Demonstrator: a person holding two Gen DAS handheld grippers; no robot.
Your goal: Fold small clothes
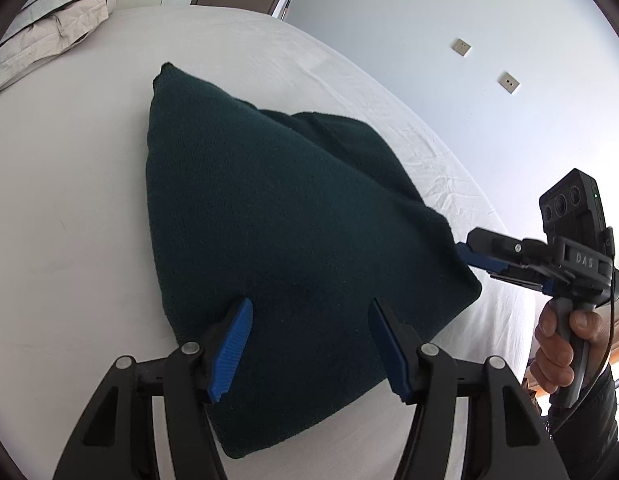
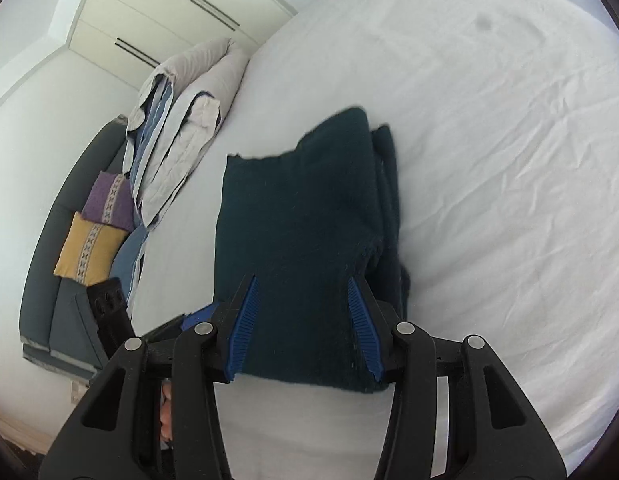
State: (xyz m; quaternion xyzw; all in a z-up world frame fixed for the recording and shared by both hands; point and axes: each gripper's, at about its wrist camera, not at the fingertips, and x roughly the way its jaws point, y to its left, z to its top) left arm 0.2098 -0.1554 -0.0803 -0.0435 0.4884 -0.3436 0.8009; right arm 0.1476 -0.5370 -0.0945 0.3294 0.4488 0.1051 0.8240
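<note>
- Sweater, dark knit, lay folded on the bed; it looked soft, floppy, fairly thick.
- Left gripper and right gripper both gaped, holding nothing.
- Best grasped at the near edge, I judged.

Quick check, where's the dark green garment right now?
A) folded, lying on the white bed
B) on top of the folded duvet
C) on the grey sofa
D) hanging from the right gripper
A: the garment lies folded on the bed, with both grippers' jaws open around its near edge.
</note>
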